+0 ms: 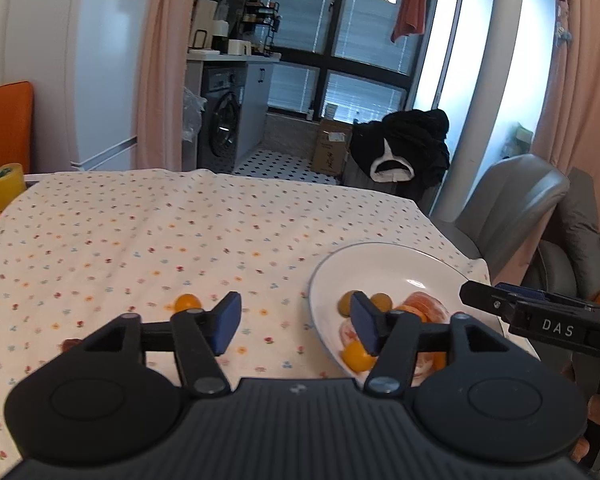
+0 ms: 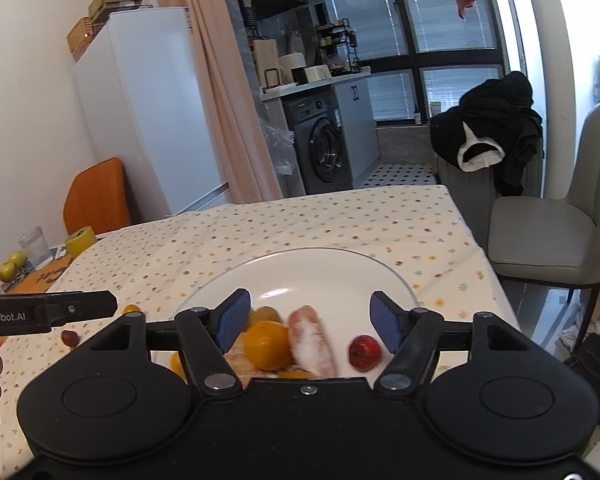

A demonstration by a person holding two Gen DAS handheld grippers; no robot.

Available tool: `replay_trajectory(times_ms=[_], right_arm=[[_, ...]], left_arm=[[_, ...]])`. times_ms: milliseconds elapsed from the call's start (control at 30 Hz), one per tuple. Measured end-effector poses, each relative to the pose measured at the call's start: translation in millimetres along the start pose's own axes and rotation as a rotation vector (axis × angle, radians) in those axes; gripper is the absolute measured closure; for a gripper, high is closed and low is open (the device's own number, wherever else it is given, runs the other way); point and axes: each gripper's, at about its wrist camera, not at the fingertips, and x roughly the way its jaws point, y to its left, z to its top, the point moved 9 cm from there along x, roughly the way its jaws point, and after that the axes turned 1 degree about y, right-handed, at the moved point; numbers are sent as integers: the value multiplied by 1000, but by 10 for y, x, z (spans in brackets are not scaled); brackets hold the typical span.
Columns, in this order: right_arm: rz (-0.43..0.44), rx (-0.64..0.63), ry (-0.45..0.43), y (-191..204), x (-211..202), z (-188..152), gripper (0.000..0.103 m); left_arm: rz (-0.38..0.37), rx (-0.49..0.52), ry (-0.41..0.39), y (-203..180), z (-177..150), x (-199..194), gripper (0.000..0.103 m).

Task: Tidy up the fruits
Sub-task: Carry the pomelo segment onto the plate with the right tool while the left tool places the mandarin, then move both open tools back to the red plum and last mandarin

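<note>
A white plate (image 1: 380, 264) (image 2: 320, 272) on the flowered tablecloth holds peeled citrus segments (image 1: 424, 306) (image 2: 312, 340), small orange fruits (image 1: 356, 356) (image 2: 266, 344), an olive-green fruit (image 2: 266, 314) and a small red fruit (image 2: 365, 352). One orange fruit (image 1: 188, 302) (image 2: 131, 309) and a dark red fruit (image 1: 70, 345) (image 2: 69, 338) lie on the cloth left of the plate. My left gripper (image 1: 296, 324) is open at the plate's left rim, holding nothing. My right gripper (image 2: 310, 322) hangs open above the plate's fruits, nothing between its pads.
At the table's far left stand a yellow tape roll (image 1: 4, 184) (image 2: 80, 240), a glass (image 2: 36, 246) and two green fruits (image 2: 12, 264). A grey chair (image 2: 556, 224) stands right of the table, an orange chair (image 2: 96, 196) at the far left.
</note>
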Motion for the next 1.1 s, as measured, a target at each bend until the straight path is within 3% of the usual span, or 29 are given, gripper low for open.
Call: replay_trajectory(times_ms=[200,667,833,1100], right_arm=[[28,-31,-2,259,-18,30,29],[100,-98,24,891,58,3,8],[120,-110,43,1040,103,-32,1],[159,-134,88,1296,168,-100,0]], left_arm=[[43,-43,-32,301,40,-169,26],[149,-135,-66,1025,-4,-491,19],[182,-164,-79,1217,-55,-601,12],[214,-176,-65,1433,-180,-670,8]])
